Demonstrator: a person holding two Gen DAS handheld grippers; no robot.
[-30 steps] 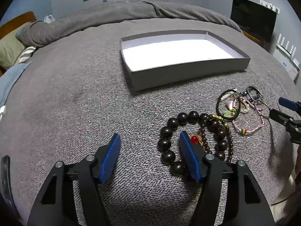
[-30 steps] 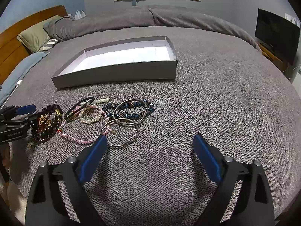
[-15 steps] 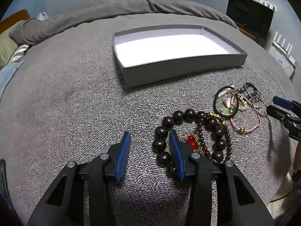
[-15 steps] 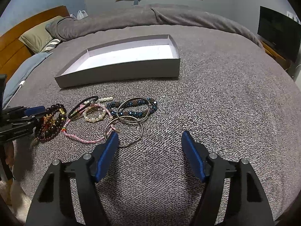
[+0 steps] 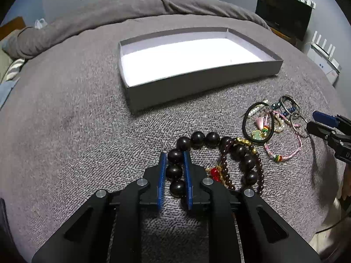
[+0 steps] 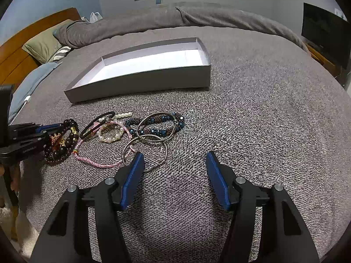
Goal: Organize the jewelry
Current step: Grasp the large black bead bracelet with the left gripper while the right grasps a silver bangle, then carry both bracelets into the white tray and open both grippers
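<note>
A bracelet of big dark beads [image 5: 198, 137] lies on the grey bedspread, tangled with a thin dark-red strand carrying gold and red charms [image 5: 223, 166]. My left gripper [image 5: 175, 156] is closing on its left side, and both blue pads press on the beads between them. To the right lies a pile with a black hair tie [image 5: 258, 122], a pink cord bracelet [image 6: 96, 163], a pearl bracelet [image 6: 109, 133], a blue bead bracelet [image 6: 158, 122] and silver rings [image 6: 144, 151]. My right gripper [image 6: 174, 155] hovers just right of the rings, its jaws closing over bare bedspread.
An open grey box [image 5: 197, 85] with a white bottom stands beyond the jewelry and holds nothing. A rolled grey duvet [image 6: 153, 19], pillows [image 6: 43, 46] and a wooden headboard lie at the far end. A dark screen [image 5: 283, 11] stands at the right.
The left jaws came together from wide apart and took hold of the big beads, and the gripper shifted right over the bracelet. The right jaws narrowed.
</note>
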